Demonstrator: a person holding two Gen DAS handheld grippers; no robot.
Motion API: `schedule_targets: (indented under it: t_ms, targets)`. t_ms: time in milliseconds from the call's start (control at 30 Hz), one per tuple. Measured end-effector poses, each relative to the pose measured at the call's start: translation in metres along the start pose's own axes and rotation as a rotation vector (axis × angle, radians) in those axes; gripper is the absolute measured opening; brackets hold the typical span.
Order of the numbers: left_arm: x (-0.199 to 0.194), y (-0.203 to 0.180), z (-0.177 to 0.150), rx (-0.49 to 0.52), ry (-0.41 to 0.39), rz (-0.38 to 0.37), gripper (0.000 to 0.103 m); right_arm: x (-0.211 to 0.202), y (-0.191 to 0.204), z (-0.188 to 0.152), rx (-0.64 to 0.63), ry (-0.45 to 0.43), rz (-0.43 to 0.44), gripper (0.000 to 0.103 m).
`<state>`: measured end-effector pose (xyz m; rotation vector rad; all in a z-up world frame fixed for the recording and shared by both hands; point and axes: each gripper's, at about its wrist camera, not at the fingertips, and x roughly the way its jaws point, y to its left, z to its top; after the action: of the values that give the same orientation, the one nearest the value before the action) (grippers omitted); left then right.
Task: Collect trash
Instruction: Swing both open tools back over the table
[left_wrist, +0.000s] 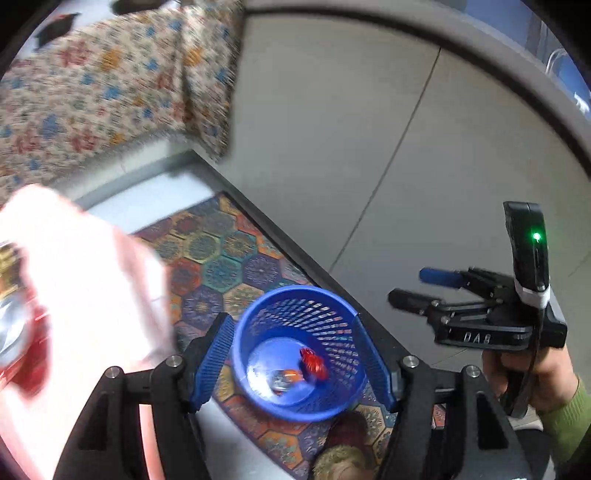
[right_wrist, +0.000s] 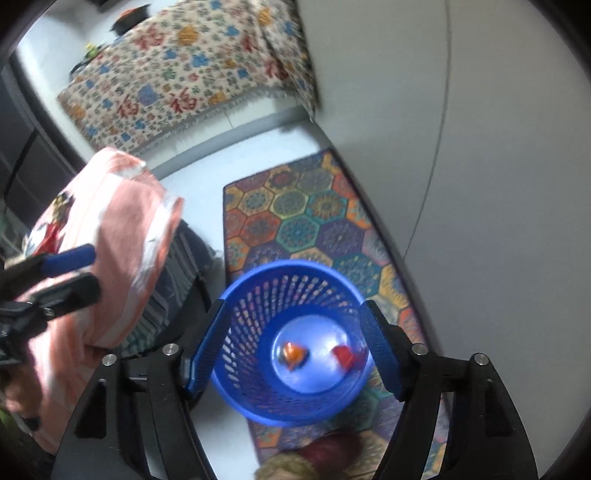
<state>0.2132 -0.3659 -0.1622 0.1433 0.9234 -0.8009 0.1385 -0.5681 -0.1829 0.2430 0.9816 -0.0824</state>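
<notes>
In the left wrist view, our left gripper (left_wrist: 291, 363) hangs over the blue basket (left_wrist: 258, 321) at the lower centre of the frame, its fingers apart and nothing between them. Inside the basket lie a red wrapper (left_wrist: 314, 363) and a small silver and orange piece (left_wrist: 284, 378). At the right edge we see our right gripper (left_wrist: 413, 288), also with fingers apart and empty.

In the right wrist view, the basket (right_wrist: 236, 314) stands on the patterned mat (right_wrist: 295, 218) on the floor, and the same two pieces lie at its bottom, a little apart from each other.

We judge that the dropping step is finishing here. The next move calls for finding more trash, perhaps near the pink cloth (right_wrist: 122, 221) at the left.
</notes>
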Motion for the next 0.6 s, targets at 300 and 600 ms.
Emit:
schedule_targets:
  t_ms: [300,600]
  targets:
    - [-0.163,0.133,-0.127,-0.180,-0.050,0.329,0.071,-0.063,0.186,-0.026,-0.260,-0.054,0.112,0.090]
    - [-0.225,0.264,-0.216,-0.334,-0.026,0.625,0.071,-0.001,0.375,-0.090,-0.361,0.016,0.218,0.096]
